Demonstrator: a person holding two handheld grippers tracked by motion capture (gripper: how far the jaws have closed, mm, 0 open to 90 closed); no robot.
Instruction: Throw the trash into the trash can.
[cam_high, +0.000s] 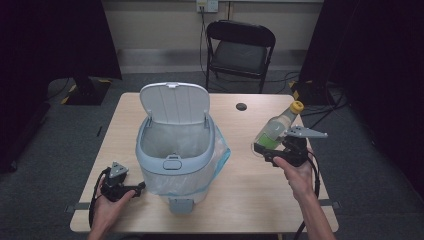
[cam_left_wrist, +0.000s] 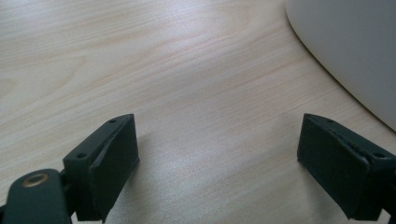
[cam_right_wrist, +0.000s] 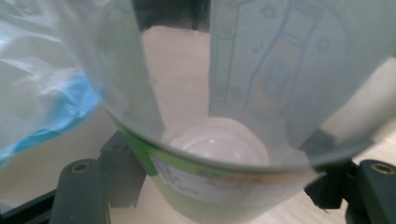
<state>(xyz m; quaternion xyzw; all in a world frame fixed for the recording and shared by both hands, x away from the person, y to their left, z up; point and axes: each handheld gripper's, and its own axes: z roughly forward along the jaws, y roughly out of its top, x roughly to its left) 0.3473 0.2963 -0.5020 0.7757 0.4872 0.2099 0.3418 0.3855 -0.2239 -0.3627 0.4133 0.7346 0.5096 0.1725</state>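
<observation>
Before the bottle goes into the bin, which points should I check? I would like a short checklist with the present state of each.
1. Right claw shut on the bottle: ok, jaws clamp its lower body.
2. Bottle cap on: ok, yellow cap in place.
3. Bin lid open: ok, tilted back.
4. Liner bag inside the bin: ok, it hangs over the rim.
5. Left claw out of the way: ok, open, empty, beside the bin.
6. Bottle empty: cannot tell.
</observation>
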